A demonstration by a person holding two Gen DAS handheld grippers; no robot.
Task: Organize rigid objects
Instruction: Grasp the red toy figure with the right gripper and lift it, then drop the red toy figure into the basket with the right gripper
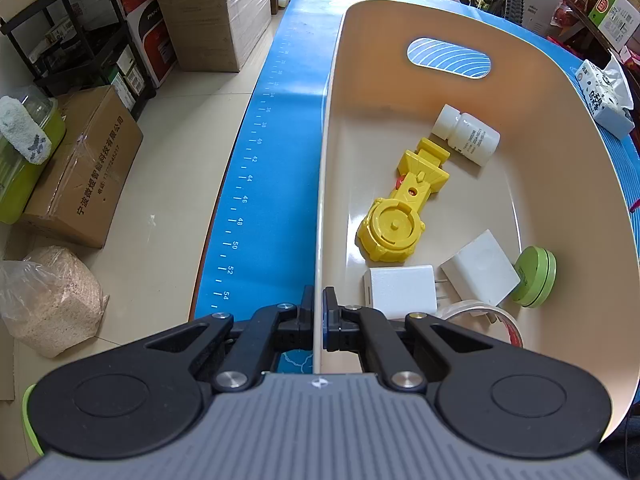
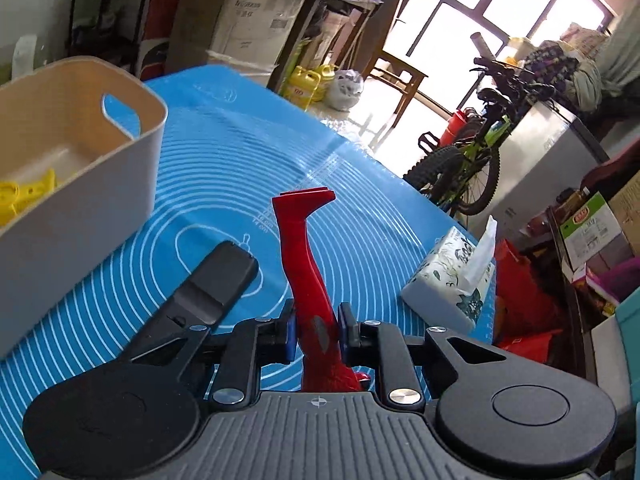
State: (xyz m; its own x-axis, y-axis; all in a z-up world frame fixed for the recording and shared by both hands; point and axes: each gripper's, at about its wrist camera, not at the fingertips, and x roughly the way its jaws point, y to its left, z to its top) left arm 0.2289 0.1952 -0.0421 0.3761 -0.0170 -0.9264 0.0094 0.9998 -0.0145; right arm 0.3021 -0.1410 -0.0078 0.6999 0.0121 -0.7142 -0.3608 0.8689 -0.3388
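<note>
My left gripper [image 1: 318, 308] is shut on the near left rim of the beige bin [image 1: 324, 184]. Inside the bin lie a yellow toy [image 1: 400, 212], a white bottle [image 1: 468, 134], two white chargers [image 1: 402, 290], a green round case [image 1: 536, 276] and a clear tape roll [image 1: 480, 310]. In the right wrist view my right gripper [image 2: 318, 330] is shut on a red figure [image 2: 306, 256], whose legs stick up and away above the blue mat [image 2: 240, 152]. A black remote-like object [image 2: 218, 276] lies on the mat to the left. The bin [image 2: 80, 200] stands further left.
A tissue pack [image 2: 452, 280] lies on the mat's right side, and shows at the bin's far right as the same tissue pack [image 1: 604, 96]. Cardboard boxes [image 1: 80, 168], a black shelf and a bag of grain [image 1: 52, 300] stand on the floor left of the table. A bicycle [image 2: 468, 160] stands beyond the table.
</note>
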